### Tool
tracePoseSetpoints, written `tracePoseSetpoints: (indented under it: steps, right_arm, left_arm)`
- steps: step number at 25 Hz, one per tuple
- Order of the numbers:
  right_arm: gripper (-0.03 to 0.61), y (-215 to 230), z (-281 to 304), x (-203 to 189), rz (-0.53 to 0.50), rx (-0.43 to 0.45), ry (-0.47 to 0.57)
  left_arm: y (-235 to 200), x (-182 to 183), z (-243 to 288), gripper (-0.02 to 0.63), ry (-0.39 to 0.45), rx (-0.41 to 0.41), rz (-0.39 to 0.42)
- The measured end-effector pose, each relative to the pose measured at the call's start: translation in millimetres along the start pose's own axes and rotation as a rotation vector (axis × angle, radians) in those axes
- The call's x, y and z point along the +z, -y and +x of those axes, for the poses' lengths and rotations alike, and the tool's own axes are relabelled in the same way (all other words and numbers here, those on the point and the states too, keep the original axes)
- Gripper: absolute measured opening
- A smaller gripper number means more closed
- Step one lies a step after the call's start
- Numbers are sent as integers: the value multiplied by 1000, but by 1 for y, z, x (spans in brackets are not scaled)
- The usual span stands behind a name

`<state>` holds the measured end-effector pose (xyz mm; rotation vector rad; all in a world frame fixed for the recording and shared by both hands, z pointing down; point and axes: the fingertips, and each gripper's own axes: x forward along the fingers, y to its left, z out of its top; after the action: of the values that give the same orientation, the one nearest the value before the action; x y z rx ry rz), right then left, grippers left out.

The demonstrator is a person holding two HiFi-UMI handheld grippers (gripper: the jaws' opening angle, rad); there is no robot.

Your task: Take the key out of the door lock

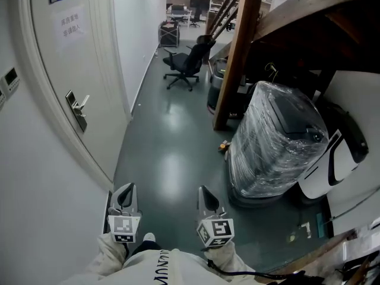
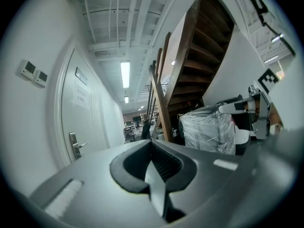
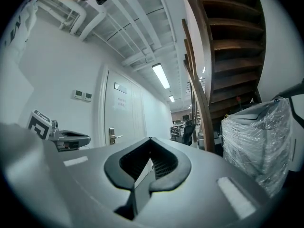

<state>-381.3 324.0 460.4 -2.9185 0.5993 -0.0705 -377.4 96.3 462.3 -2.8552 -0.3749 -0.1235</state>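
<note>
The white door (image 1: 65,64) stands in the left wall, with its metal lock plate and lever handle (image 1: 76,108) at mid height. No key can be made out on the lock at this distance. My left gripper (image 1: 126,191) and right gripper (image 1: 205,195) hang low in front of the person, well short of the door, both shut with nothing between the jaws. The lock plate shows small and far off in the left gripper view (image 2: 76,145) and in the right gripper view (image 3: 113,137).
A plastic-wrapped machine (image 1: 276,141) and a white device (image 1: 335,153) stand on the right under a wooden staircase with its post (image 1: 237,58). A black office chair (image 1: 184,64) sits farther down the corridor. Wall panels (image 1: 9,81) are mounted left of the door.
</note>
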Motion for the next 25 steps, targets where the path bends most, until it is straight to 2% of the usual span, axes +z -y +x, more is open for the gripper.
tracePoseSetpoints:
  steps: [11,18,25]
  right_arm:
    - [2,29,38,-14,-15,-50,-46]
    - [2,51,113,-5,-37,-61,-46]
    - [2,59,201,-10,-35,-63,-87]
  left_arm:
    - [0,-13,65,0,-2,-50,-27]
    - [-29,-7,147,0,15,-78,-18]
    - [-75,-19,222,0,-8,-84,-22]
